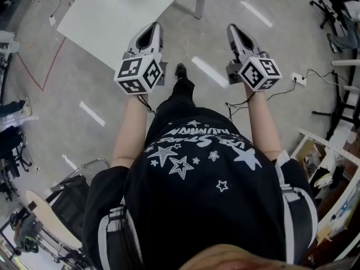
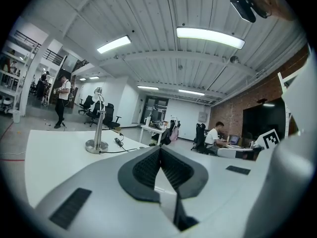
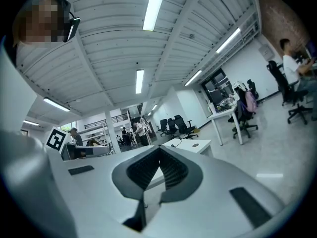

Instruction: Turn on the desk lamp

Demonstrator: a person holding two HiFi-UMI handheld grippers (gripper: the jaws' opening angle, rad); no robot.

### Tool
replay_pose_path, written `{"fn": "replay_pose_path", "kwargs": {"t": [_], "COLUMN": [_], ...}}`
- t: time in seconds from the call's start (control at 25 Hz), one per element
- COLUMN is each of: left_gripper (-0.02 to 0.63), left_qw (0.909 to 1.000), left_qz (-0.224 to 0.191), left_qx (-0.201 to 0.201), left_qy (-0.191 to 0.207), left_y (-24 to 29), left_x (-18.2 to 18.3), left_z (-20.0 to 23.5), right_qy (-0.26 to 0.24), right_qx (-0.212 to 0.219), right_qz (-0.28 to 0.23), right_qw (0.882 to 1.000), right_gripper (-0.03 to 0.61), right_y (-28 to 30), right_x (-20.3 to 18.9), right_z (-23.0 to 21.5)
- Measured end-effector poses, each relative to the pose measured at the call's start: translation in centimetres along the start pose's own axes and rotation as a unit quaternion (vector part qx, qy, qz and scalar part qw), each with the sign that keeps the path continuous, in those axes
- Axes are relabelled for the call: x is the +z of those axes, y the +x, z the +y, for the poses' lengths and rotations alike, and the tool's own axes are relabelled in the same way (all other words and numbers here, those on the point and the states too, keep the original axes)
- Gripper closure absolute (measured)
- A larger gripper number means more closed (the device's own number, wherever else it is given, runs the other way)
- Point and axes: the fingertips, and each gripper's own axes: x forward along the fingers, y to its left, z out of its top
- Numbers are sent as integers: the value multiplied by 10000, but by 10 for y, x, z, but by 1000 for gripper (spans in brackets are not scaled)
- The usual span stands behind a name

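Black star-printed shirt (image 1: 202, 167) fills the bottom of the head view, with bare forearms (image 1: 128, 131) reaching forward from it. At upper left stands a white table (image 1: 101, 16). The desk lamp (image 2: 97, 128) rests on its round base near the table's far edge, and a cable (image 2: 116, 151) trails from the base toward the right. Left gripper (image 1: 152, 28) is held level by the table's near corner, jaws pressed together on nothing, well apart from the lamp. Right gripper (image 1: 233, 28) hangs level over the grey floor (image 1: 214, 72) beside the table, its jaws likewise closed and empty.
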Motion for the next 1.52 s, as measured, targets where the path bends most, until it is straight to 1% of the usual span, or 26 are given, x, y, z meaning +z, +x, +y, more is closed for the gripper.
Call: {"fn": "replay_pose_path", "kwargs": {"t": [0.16,0.36,0.6,0.8,1.12,1.32,1.44,1.52], "left_gripper": [604,604,604,604,604,604,604,604], "left_qw": [10000,9999,9999,9997,9993,9993,9992,9993], "left_qz": [43,128,135,192,195,176,168,199], "left_qx": [9,18,8,34,221,219,208,187], "left_qy": [34,-81,-89,-113,-224,-256,-296,-254], "left_y": [24,62,119,152,196,218,231,240], "left_x": [-2,-4,9,16,27,37,39,38], "left_z": [6,19,33,49,96,123,131,132], "right_qy": [-32,2,-36,5,-108,-248,-265,-255], "right_qx": [-76,-154,-99,-124,-7,-12,-27,-63], "right_qz": [-5,-18,-76,-72,31,-43,3,41], "right_qw": [10000,9999,9999,9999,9999,9997,9996,9996], "right_gripper": [574,574,574,574,574,574,574,574], "right_y": [13,40,87,120,183,219,234,243], "right_x": [8,19,42,53,64,81,82,83], "right_z": [-16,-38,-59,-76,-83,-82,-88,-95]}}
